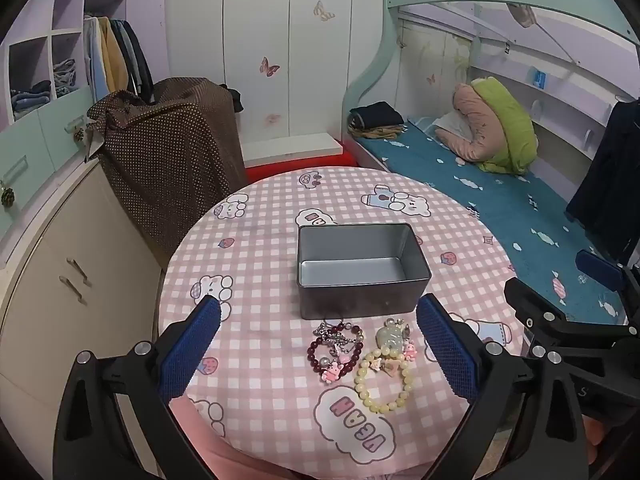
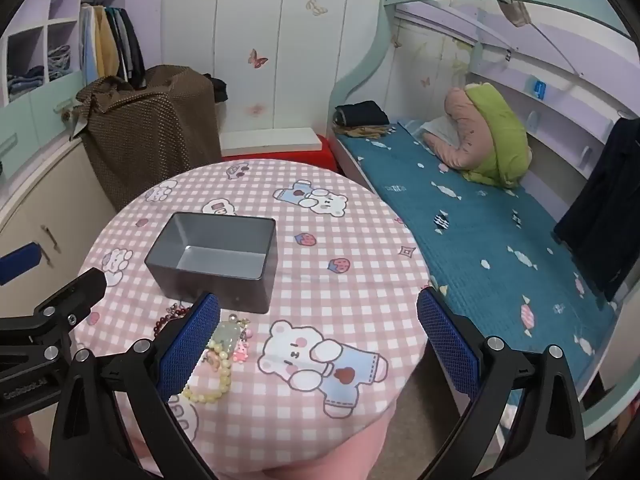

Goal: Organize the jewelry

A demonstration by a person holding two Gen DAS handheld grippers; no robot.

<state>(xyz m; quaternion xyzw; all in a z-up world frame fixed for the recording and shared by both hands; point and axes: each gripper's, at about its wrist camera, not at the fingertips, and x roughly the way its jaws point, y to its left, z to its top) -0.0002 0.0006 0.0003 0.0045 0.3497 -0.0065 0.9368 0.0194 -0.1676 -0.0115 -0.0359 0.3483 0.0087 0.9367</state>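
Note:
An open grey metal tin stands empty in the middle of a round table with a pink checked cloth. In front of the tin lie a dark red bead bracelet with pink charms, a pale yellow bead bracelet and a pale green pendant. My left gripper hovers open above the jewelry, nothing between its blue pads. Further right, my right gripper hangs open over the table's near right part, and its left finger hides part of the jewelry.
A bed with a blue sheet runs along the right of the table. A brown dotted cover drapes something at the back left, beside cream cabinets. White wardrobe doors stand behind.

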